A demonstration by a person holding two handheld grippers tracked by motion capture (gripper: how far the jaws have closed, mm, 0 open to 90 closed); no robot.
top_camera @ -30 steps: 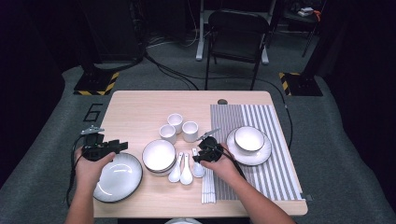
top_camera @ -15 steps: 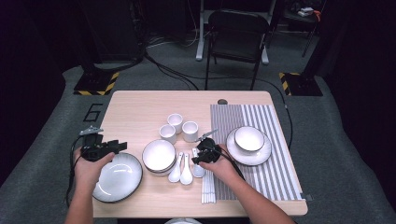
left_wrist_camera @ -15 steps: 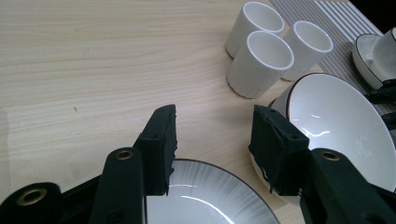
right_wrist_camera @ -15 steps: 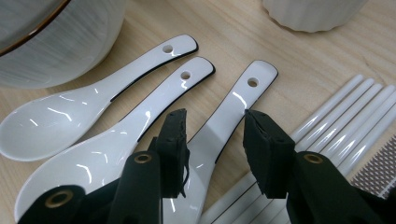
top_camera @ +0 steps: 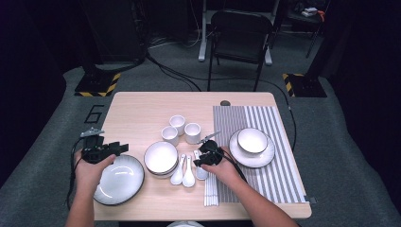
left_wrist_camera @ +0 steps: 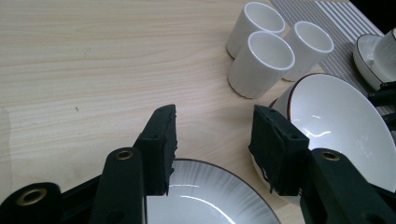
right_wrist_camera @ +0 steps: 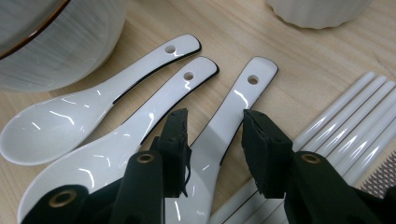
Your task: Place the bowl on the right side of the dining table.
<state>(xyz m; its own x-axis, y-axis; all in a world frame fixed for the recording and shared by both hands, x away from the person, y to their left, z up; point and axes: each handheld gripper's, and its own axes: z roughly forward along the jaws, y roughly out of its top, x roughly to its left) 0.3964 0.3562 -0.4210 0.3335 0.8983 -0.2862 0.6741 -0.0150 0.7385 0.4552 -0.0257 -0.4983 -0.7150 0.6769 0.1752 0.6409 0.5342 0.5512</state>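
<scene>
In the high view, a pale wooden table (top_camera: 137,113) is seen whole, with a striped grey placemat (top_camera: 279,175) on its right half, a plate with a small bowl (top_camera: 252,140) on it, three white cups (top_camera: 193,133) near the centre, a stack of bowls (top_camera: 161,158) below them, and a ribbed white plate (top_camera: 118,179) at the lower left.

Detail lost from above is supplied by the right gripper view: three glossy white spoons lie side by side, each with a hole in its flat, dark-edged handle. The right-hand spoon (right_wrist_camera: 229,116) is straddled by the black jaws of the right gripper (right_wrist_camera: 215,140), which stand on either side of its handle with a gap to each pad; the spoon is not clamped. The other two spoons (right_wrist_camera: 116,121) lie to the left in that frame, and smooth white chopsticks (right_wrist_camera: 345,126) run diagonally at the lower right.

The left gripper view shows the left gripper (left_wrist_camera: 212,140) with its jaws held wide and nothing between them, above bare wood just past the plate's dark rim (left_wrist_camera: 210,163); the cups are seen in the upper right and the deep bowl at the right.

In the high view the right hand (top_camera: 222,168) is angled toward the upper left over the spoons in the lower centre, while the left hand (top_camera: 90,168) rests at the plate's left edge, its gripper pointing right.
</scene>
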